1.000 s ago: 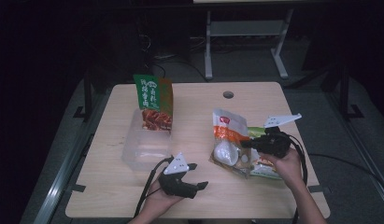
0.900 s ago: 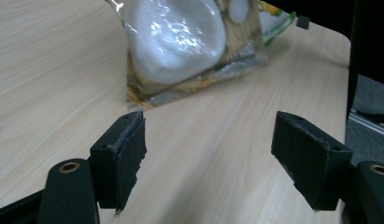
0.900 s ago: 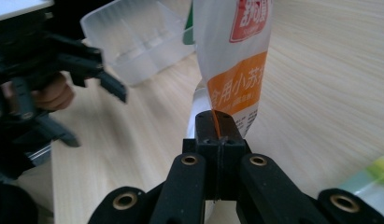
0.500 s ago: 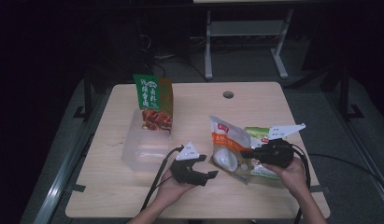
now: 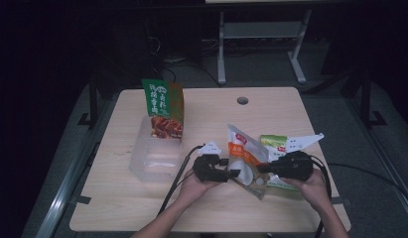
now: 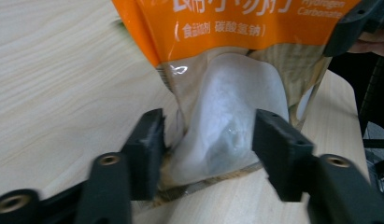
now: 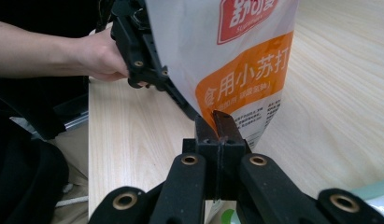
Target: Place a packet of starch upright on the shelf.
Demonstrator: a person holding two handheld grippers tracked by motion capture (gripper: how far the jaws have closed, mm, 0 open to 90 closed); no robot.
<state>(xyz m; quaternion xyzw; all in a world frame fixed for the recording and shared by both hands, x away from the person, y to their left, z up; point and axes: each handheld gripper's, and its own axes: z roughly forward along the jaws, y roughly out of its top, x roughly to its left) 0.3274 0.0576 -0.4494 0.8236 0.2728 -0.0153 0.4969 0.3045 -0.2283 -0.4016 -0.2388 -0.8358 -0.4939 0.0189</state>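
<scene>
The right gripper (image 7: 217, 122) is clamped on one edge of the orange pouch (image 5: 242, 158) above the table (image 5: 291, 106), while the left gripper (image 6: 206, 140), just narrowing, straddles its bottom corner without pressing; the second grip remains to be made.

One camera is sitting high up, looking forward and down on the whole desk (image 5: 142, 208) from far off. Two more cameras are riding on the grippers. Each is looking along its own black jaws, very close to the orange and white bag (image 6: 236, 28). All three views are sharing that bag and the wood around it.
</scene>
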